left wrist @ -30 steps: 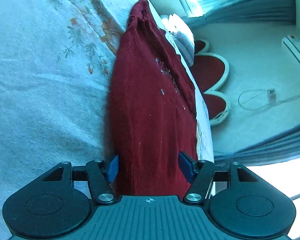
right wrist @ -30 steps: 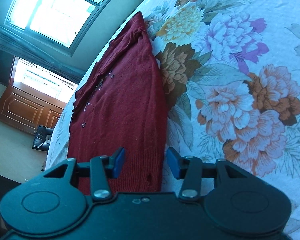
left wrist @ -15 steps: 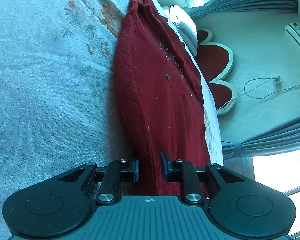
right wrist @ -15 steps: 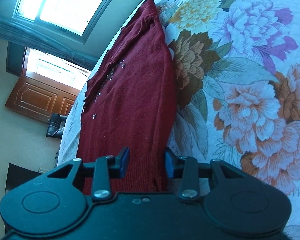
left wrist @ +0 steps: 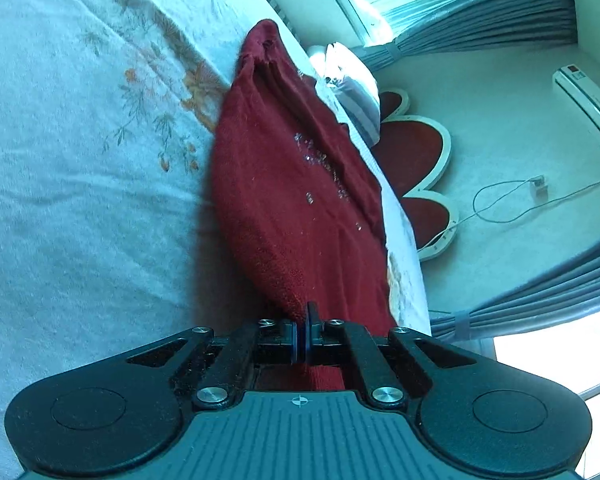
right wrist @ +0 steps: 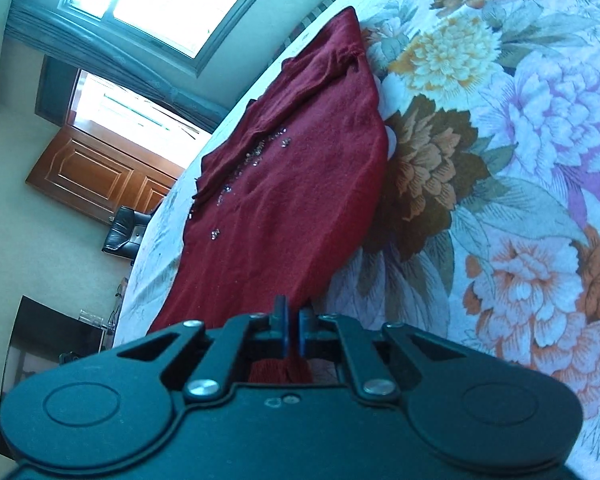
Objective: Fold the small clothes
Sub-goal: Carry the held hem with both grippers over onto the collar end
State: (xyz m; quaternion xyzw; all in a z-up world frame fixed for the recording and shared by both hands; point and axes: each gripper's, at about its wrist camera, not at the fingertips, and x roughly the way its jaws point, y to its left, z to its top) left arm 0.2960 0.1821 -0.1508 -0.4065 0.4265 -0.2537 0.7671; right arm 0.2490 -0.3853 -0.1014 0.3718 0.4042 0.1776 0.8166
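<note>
Burgundy knit garment point(left wrist: 300, 208), small, with a scatter of clear beads on its face. Location: lying lengthwise along the edge of a bed, near end raised off the bedspread, far end resting on it.

Left gripper point(left wrist: 301, 334): jaws have just been closing and are now clenched on the near hem of the garment, red knit pinched between the blue pads.

Right gripper point(right wrist: 293, 326): jaws likewise just closing, now clamped on the other near corner of the same hem; a bunch of knit shows behind the pads.

Progress: garment appears already doubled lengthwise into a narrow strip, though the fisheye view makes the layers hard to count. Both near corners are secured. Judged remaining: carry the held hem over toward the far end to halve the length, lay it flat, let go, and smooth. No finished fold across the length shows yet.

Surface: bedspread point(right wrist: 520, 160), white ground printed with large peonies in lilac, orange, cream and brown; paler and sparser in pattern on the left gripper's side. Soft and lightly rumpled.

Room: window point(right wrist: 172, 4) with strong daylight; grey curtains point(left wrist: 540, 292) tied back; wooden door point(right wrist: 96, 172); dark chair point(right wrist: 124, 232) by the bed; wall-mounted air conditioner point(left wrist: 588, 108); heart-shaped red headboard panels point(left wrist: 416, 152); a pillow point(left wrist: 352, 84) beyond the garment; a thin white cable point(left wrist: 504, 204) plugged in at the wall.
</note>
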